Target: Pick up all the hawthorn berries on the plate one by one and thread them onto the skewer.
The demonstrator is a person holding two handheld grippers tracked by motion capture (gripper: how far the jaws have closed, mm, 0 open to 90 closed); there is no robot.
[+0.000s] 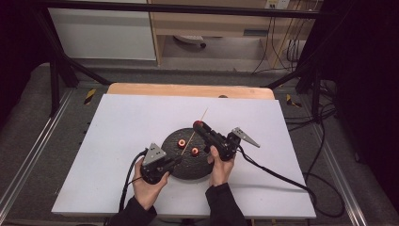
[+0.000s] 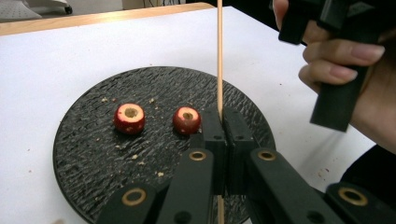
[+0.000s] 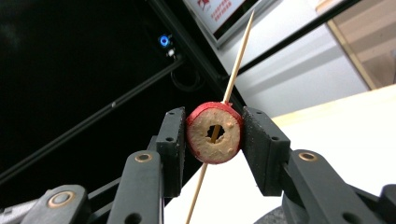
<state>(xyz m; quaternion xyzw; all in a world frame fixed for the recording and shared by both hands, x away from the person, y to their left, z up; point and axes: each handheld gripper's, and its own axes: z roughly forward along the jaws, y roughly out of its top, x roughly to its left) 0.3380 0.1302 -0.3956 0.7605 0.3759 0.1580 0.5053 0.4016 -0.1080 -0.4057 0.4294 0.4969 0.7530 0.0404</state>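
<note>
My left gripper [image 2: 219,122] [image 1: 179,160] is shut on a thin wooden skewer [image 2: 219,56] that slants up and away over a round black plate [image 2: 84,144] [image 1: 188,169]. Two red cored fruit pieces [image 2: 130,118] [image 2: 187,120] lie on the plate just left of the jaws. My right gripper [image 3: 214,133] [image 1: 198,125] is shut on a third red cored fruit piece [image 3: 214,133], held above the plate's far edge. The skewer [image 3: 237,51] passes through that piece's centre hole and sticks out beyond it.
The plate rests on a white board [image 1: 122,122] laid over a wooden table [image 1: 188,89]. Crumbs are scattered on the plate. A cable [image 1: 277,176] trails off to the right from the right gripper. Black frame bars and floor cables surround the table.
</note>
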